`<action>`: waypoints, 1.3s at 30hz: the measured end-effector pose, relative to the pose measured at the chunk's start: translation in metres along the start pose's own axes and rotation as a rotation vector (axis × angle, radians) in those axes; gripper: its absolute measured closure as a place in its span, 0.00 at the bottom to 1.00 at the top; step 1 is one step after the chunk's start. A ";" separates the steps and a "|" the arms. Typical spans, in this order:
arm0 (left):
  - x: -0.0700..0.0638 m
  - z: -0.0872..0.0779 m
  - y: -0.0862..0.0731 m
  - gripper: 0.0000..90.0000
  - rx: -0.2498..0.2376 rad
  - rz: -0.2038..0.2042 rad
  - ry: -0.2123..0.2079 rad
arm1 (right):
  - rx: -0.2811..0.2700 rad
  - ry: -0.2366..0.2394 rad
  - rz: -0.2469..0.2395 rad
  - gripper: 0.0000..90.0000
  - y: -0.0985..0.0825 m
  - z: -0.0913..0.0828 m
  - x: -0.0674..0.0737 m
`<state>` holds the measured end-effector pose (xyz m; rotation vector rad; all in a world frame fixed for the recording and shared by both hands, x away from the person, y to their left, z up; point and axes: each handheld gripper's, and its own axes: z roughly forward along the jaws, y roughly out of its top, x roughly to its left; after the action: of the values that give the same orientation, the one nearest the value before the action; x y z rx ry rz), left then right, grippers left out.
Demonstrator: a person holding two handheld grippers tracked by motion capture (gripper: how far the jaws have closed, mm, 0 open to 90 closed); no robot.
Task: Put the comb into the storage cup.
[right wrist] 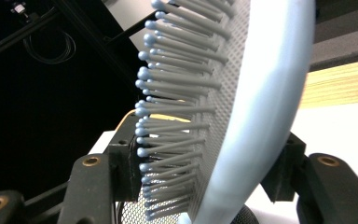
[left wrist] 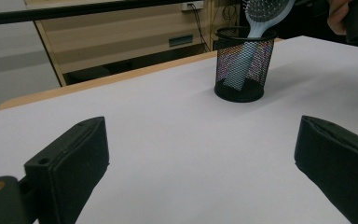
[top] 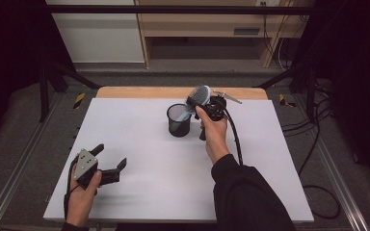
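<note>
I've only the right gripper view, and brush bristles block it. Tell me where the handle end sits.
Observer: The brush has its handle down inside the black mesh cup, with the head leaning out over the rim.
Operator: Report the cup's stance.
Observer: It stands upright on the white table, toward the far edge.
Operator: Now give me the left gripper.
Observer: The left gripper is at the near left corner, jaws open and empty.

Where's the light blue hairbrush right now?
High view, right of centre: the light blue hairbrush stands handle-down in the black mesh cup, its head between the right gripper jaws.
</note>
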<state>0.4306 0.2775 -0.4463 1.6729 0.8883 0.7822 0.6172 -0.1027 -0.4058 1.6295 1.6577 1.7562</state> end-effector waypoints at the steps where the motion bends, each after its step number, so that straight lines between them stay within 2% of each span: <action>1: 0.000 0.000 0.000 0.03 0.000 0.001 0.000 | 0.002 -0.001 0.002 0.46 0.000 0.000 0.000; 8: 0.000 0.000 0.000 0.03 0.001 0.000 0.000 | 0.009 -0.001 -0.004 0.44 -0.001 0.001 0.000; 22: 0.000 0.000 0.000 0.03 0.001 0.000 -0.001 | 0.048 -0.004 -0.015 0.32 -0.004 0.003 0.001; 39: 0.000 0.000 0.000 0.03 0.002 0.001 -0.001 | 0.066 -0.013 -0.068 0.24 -0.003 -0.001 0.006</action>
<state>0.4306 0.2777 -0.4463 1.6752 0.8876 0.7810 0.6134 -0.0976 -0.4048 1.5889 1.7609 1.6720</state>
